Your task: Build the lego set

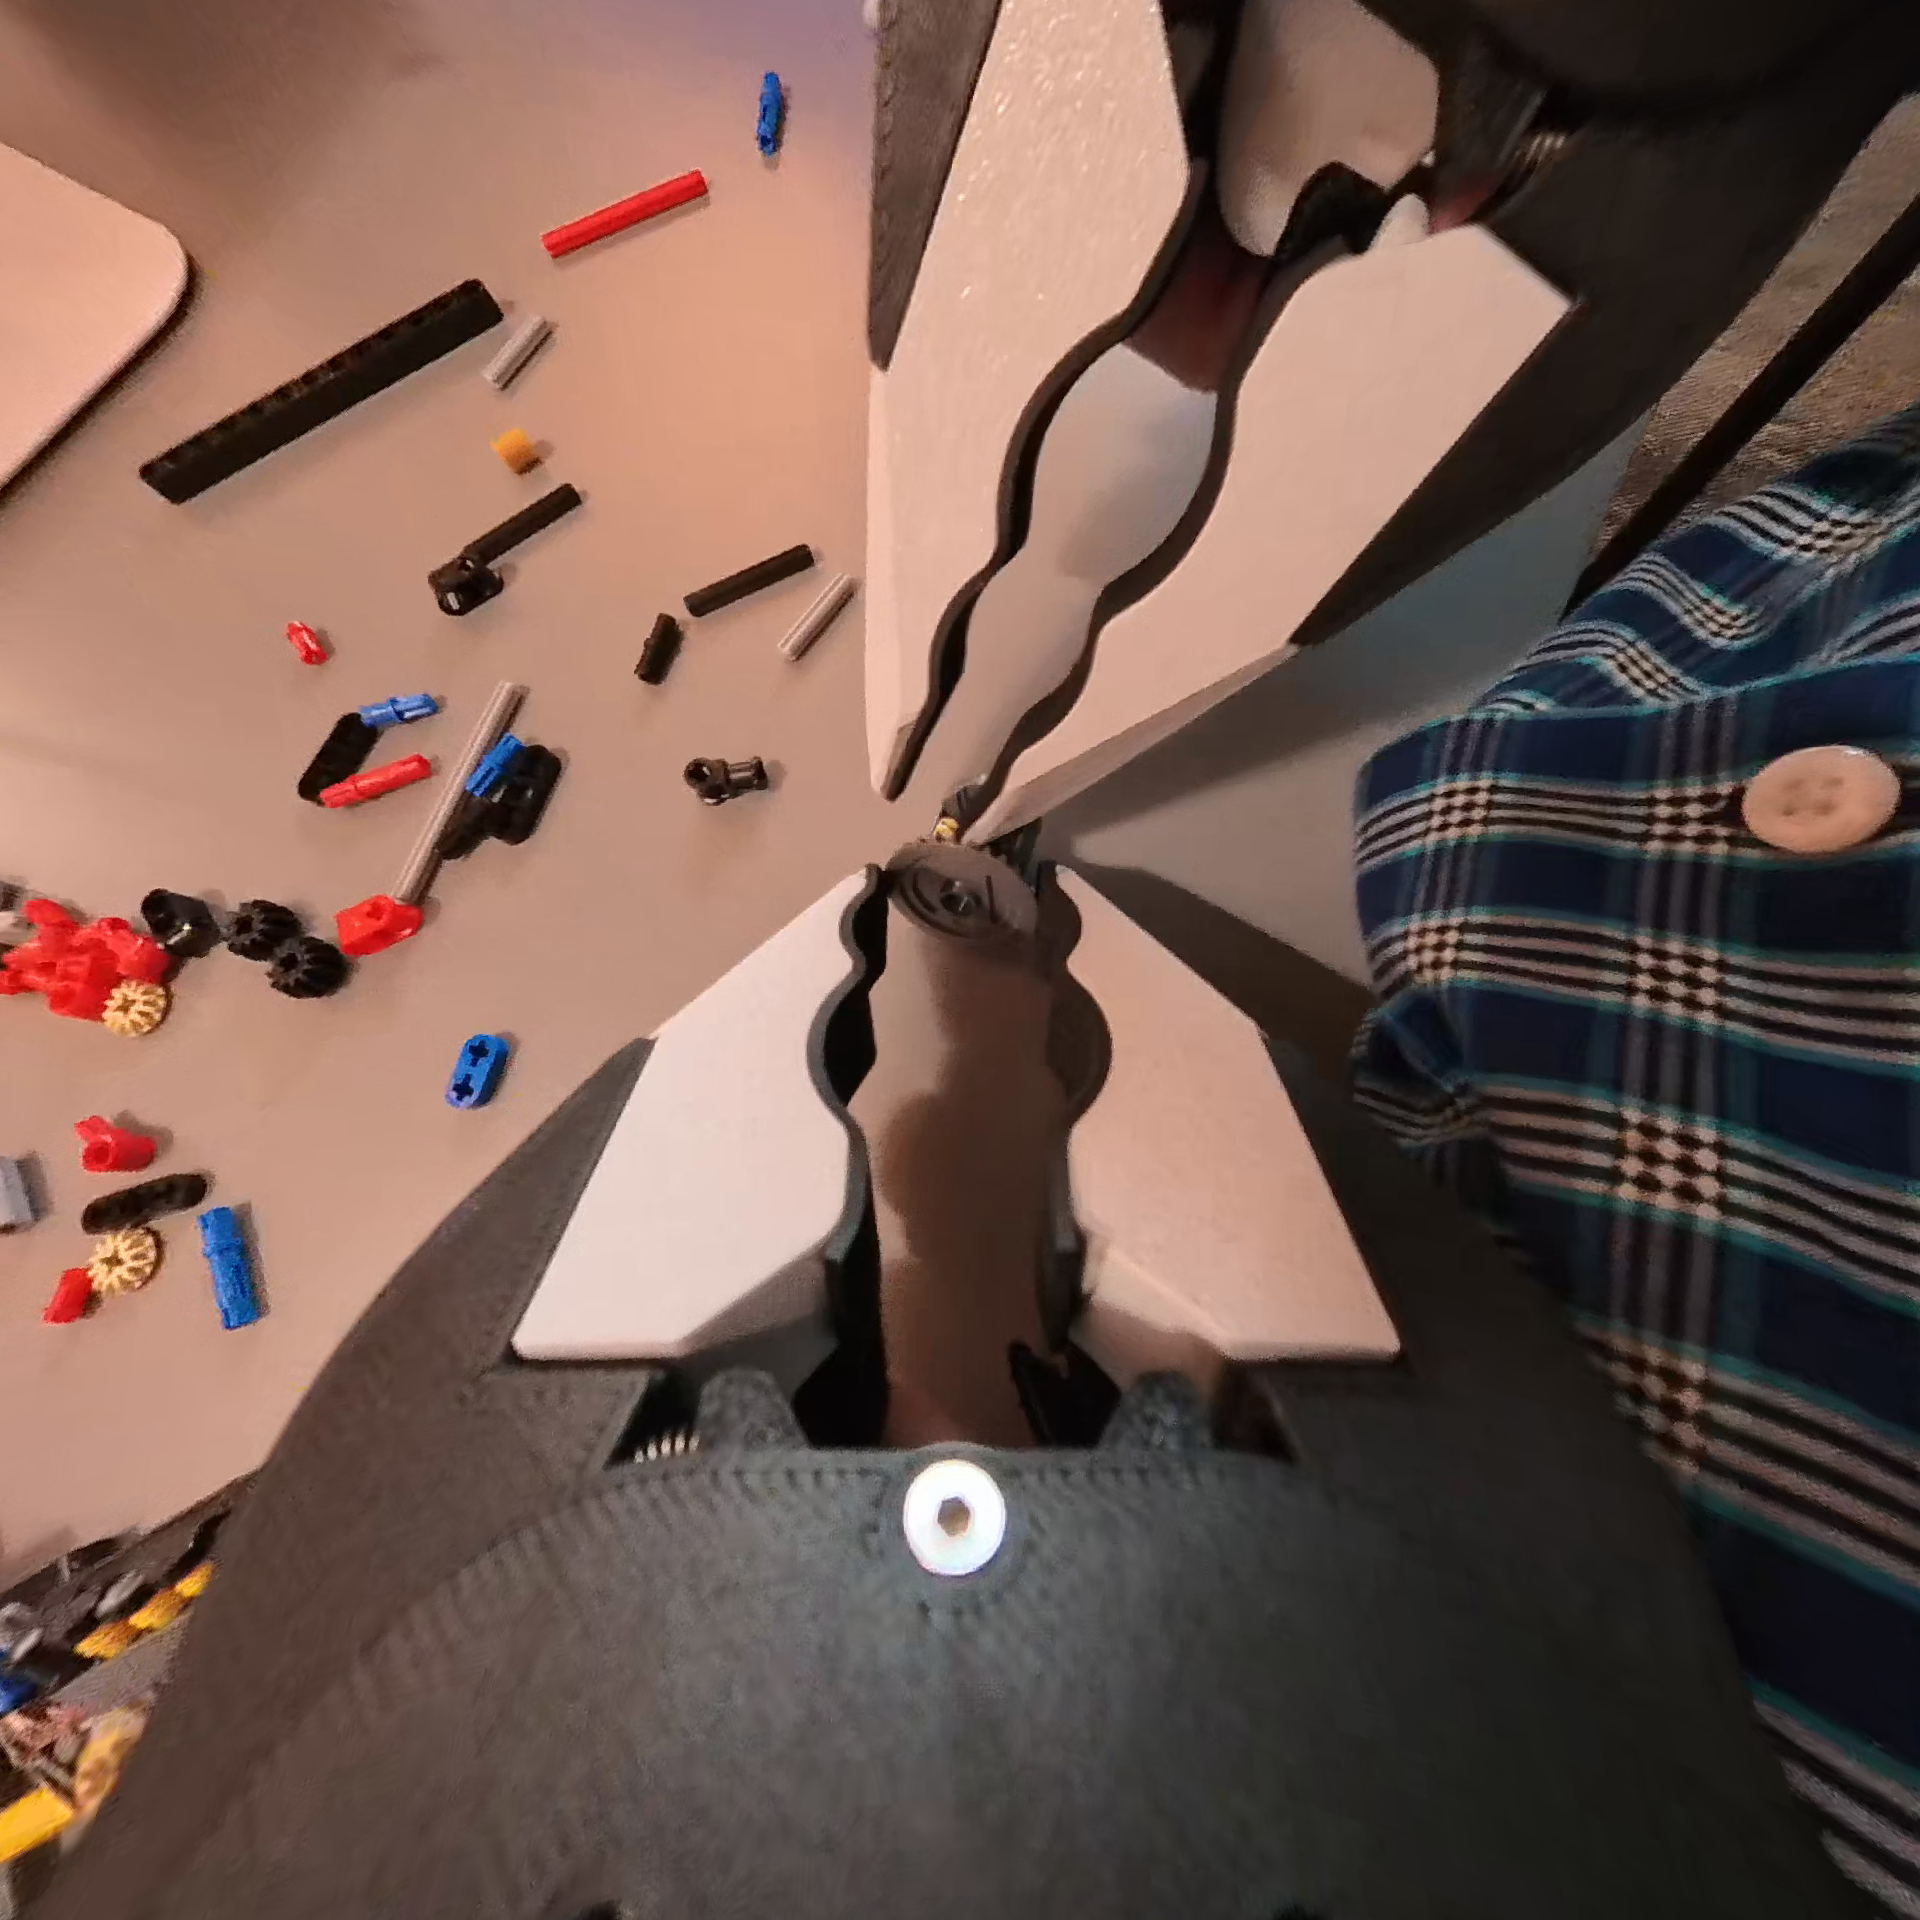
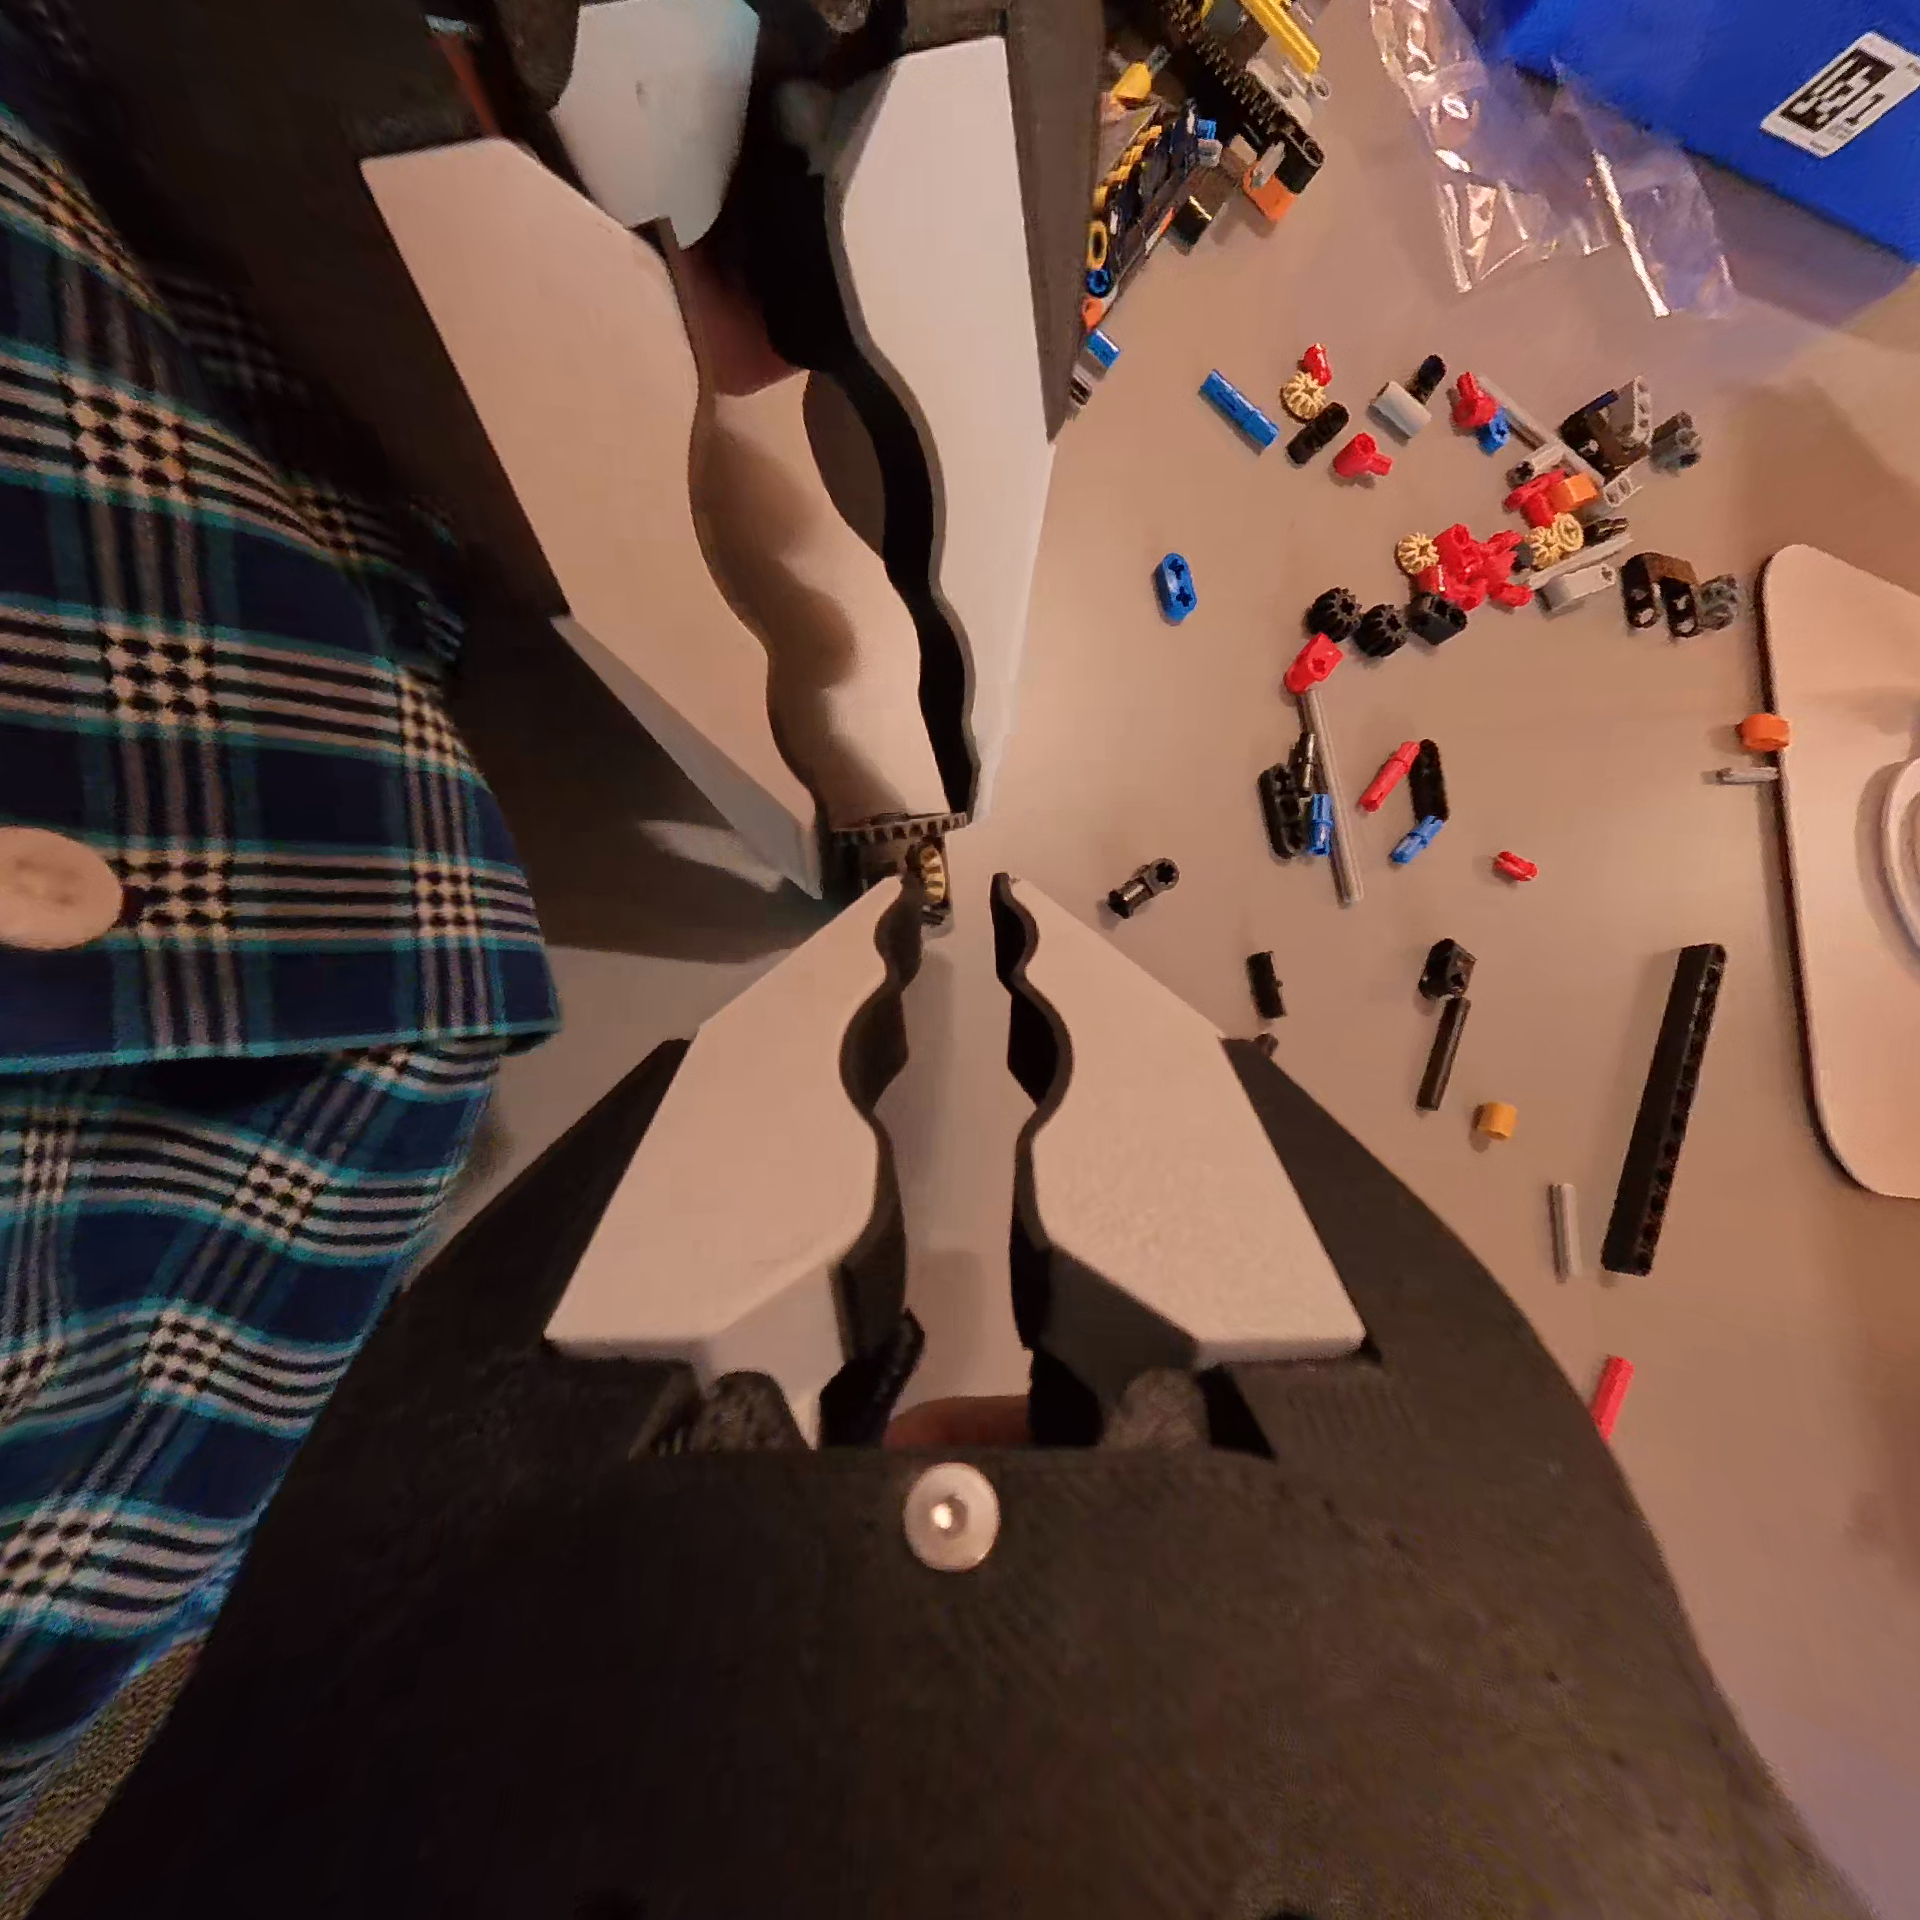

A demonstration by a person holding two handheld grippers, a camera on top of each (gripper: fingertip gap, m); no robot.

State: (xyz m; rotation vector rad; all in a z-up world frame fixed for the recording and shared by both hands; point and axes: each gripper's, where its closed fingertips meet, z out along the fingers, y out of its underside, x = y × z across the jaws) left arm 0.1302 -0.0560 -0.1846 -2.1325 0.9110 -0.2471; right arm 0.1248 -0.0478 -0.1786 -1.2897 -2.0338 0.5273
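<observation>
My left gripper (image 1: 961, 883) is shut on a small black gear piece (image 1: 961, 902), held above the table. In the right wrist view the left gripper (image 2: 894, 842) comes in from the top with the black gear (image 2: 896, 829) between its tips. A small tan gear (image 2: 928, 871) sits on that piece. My right gripper (image 2: 948, 888) faces it tip to tip, jaws slightly apart, and its left fingertip (image 2: 888, 904) is right at the tan gear. The right gripper (image 1: 935, 800) enters the left wrist view from the top.
Loose pieces lie scattered on the tan table: a long black beam (image 2: 1662, 1107), a red axle (image 1: 623, 213), and red, blue and black pins and gears (image 2: 1455, 561). A part-built model (image 2: 1195, 135), plastic bags (image 2: 1538, 187), a blue box (image 2: 1714, 104) and a white board (image 2: 1849, 883) lie around. A person's plaid shirt (image 2: 208, 727) is close. Only a small space, under 4 cm, lies between the two pairs of fingers.
</observation>
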